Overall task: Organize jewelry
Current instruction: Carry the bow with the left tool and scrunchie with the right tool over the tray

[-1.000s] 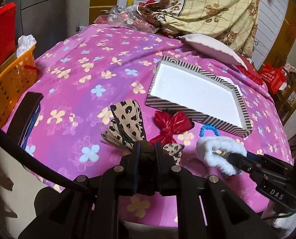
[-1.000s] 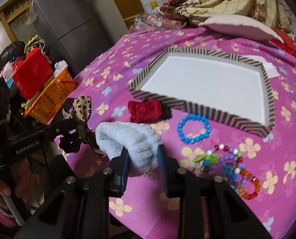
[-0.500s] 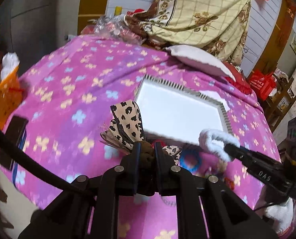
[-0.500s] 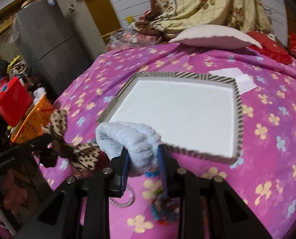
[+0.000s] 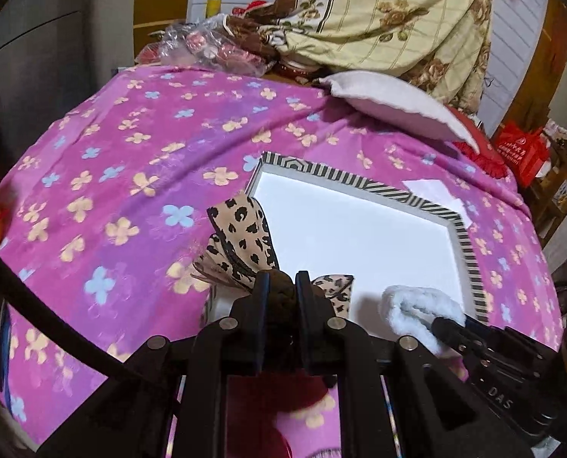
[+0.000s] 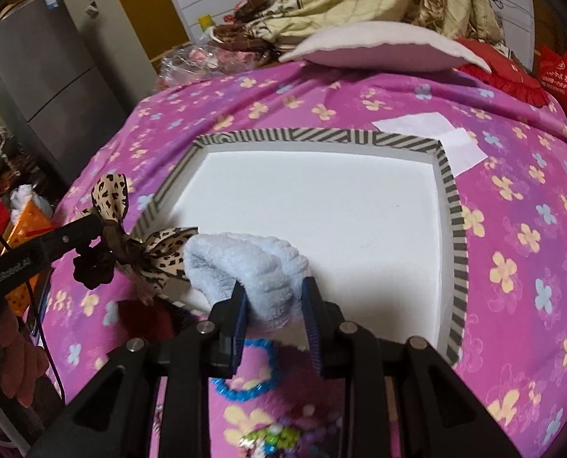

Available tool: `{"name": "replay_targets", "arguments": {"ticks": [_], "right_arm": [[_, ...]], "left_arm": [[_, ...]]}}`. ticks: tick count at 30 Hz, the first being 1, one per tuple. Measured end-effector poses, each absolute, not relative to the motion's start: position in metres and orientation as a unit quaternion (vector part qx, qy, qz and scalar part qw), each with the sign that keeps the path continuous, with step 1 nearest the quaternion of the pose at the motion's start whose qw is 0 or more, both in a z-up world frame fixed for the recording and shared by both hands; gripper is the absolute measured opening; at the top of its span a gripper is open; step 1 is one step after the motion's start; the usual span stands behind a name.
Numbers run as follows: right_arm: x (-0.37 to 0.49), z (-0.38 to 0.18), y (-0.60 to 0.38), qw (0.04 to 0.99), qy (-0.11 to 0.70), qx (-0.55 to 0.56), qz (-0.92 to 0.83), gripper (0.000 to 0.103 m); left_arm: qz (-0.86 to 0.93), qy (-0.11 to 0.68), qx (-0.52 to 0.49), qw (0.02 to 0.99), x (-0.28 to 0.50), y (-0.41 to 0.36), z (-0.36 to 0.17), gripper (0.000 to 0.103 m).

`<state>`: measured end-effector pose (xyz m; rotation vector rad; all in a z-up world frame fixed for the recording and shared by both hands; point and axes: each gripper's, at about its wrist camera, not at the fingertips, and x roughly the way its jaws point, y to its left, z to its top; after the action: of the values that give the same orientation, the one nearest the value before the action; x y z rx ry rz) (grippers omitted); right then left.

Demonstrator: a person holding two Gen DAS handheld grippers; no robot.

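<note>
Both items hang over the near edge of the striped box (image 6: pixel 453 210). The left gripper (image 5: pixel 281 294) is clamped on the knot of the leopard bow (image 5: pixel 245 236), the right gripper (image 6: pixel 273 297) on the fluffy white scrunchie (image 6: pixel 245 259). Carry each well past the rim, lower onto the white floor – apart from one another – then release; 2 soft pieces snag easily.
</note>
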<state>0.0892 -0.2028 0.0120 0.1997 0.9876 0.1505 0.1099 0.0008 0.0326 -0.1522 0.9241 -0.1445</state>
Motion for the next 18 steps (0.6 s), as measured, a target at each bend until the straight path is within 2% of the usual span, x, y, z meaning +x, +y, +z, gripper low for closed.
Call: {"name": "replay_targets", "arguments": {"ticks": [13,16,18], "right_arm": [[0.112,-0.019,-0.191,0.858,0.506,0.065,0.058,0.029],[0.109,-0.021,-0.189,0.856,0.51,0.064,0.063,0.032],[0.108,-0.021,-0.189,0.854,0.512,0.065,0.067,0.038]], "left_arm": [[-0.045,0.476,-0.053,0.877,0.138,0.0,-0.008,0.026],[-0.048,0.477,-0.05,0.876,0.136,0.0,-0.008,0.026],[-0.051,0.475,-0.051,0.877,0.133,0.0,-0.007,0.026]]}}
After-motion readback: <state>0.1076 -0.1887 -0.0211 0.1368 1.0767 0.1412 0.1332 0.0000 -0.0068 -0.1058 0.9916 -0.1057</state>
